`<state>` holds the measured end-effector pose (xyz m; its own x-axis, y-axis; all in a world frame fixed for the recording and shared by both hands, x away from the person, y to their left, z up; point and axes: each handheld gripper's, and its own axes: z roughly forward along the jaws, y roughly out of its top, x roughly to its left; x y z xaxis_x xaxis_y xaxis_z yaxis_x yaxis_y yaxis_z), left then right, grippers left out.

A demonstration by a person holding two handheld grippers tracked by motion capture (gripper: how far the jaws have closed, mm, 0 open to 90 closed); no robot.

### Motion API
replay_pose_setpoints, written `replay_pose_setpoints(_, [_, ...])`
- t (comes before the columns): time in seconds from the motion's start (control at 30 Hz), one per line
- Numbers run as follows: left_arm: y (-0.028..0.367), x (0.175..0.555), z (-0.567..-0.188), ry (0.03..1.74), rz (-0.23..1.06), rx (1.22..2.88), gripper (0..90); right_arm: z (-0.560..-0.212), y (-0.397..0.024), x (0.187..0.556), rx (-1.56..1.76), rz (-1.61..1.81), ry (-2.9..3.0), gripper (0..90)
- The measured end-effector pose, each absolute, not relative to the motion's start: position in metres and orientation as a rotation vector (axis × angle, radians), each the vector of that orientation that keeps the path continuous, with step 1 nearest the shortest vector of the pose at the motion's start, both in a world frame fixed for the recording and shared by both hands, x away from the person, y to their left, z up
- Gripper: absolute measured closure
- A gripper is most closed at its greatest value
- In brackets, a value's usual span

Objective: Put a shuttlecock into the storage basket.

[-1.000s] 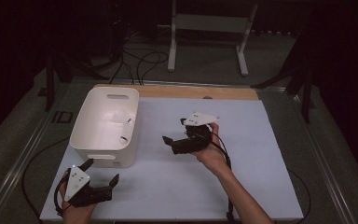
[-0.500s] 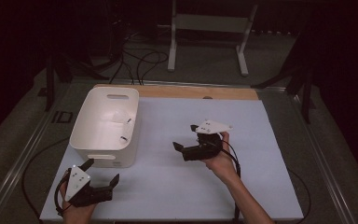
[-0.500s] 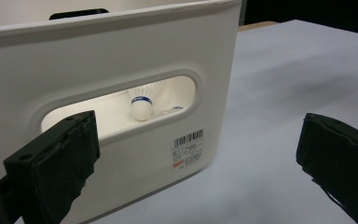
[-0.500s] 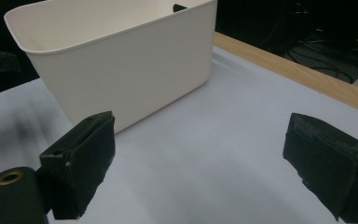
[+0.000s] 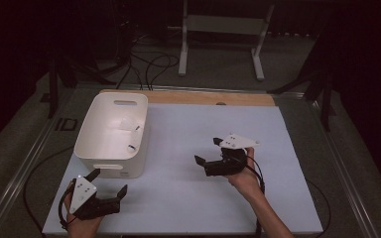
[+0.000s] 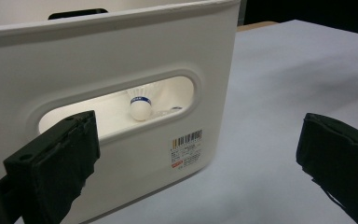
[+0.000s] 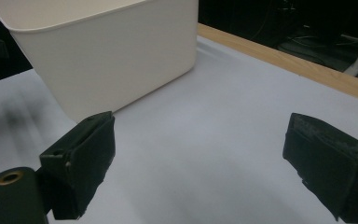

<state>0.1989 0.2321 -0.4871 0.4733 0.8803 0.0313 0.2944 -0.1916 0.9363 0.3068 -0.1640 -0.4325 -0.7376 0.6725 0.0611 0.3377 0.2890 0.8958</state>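
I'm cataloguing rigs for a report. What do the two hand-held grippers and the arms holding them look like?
Each hand-held gripper, left and right, is black with two blocky padded jaws, a pale three-cornered plate on top and a black trailing cable. The forearms show no sleeves.

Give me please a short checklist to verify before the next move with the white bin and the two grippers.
1. Left gripper open, nothing held: ok.
2. Right gripper open, nothing held: ok.
3. White bin upright on the table: ok.
4. Shuttlecock lies inside the bin, seen through the handle slot: ok.
5. Exact number of things in the bin: cannot tell.
6. Left fingers apart from the bin wall: cannot tell.
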Motion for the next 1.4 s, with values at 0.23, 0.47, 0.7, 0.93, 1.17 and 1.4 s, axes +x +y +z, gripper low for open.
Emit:
replay_pose_setpoints(0.23, [0.231, 0.199, -0.487, 1.009, 0.738, 1.73, 0.0, -0.435, -0.178, 0.3, 0.929, 1.432, 2.204, 9.1])
replay_pose_setpoints(0.47, [0.231, 0.199, -0.487, 1.005, 0.735, 1.732, 0.0, -0.443, -0.194, 0.295, 0.957, 1.421, 2.19, 9.1])
replay_pose_setpoints(0.7, [0.233, 0.199, -0.486, 1.011, 0.725, 1.715, 0.0, -0.444, -0.202, 0.289, 0.962, 1.438, 2.16, 9.1])
replay_pose_setpoints(0.93, [0.233, 0.2, -0.486, 1.013, 0.718, 1.699, 0.0, -0.458, -0.218, 0.282, 0.996, 1.415, 2.152, 9.1])
replay_pose_setpoints(1.17, [0.232, 0.203, -0.485, 1.006, 0.705, 1.697, 0.0, -0.463, -0.234, 0.274, 1.006, 1.424, 2.118, 9.2])
replay_pose_setpoints(1.4, [0.231, 0.206, -0.485, 1.003, 0.688, 1.69, 0.0, -0.471, -0.244, 0.264, 1.0, 1.431, 2.085, 9.2])
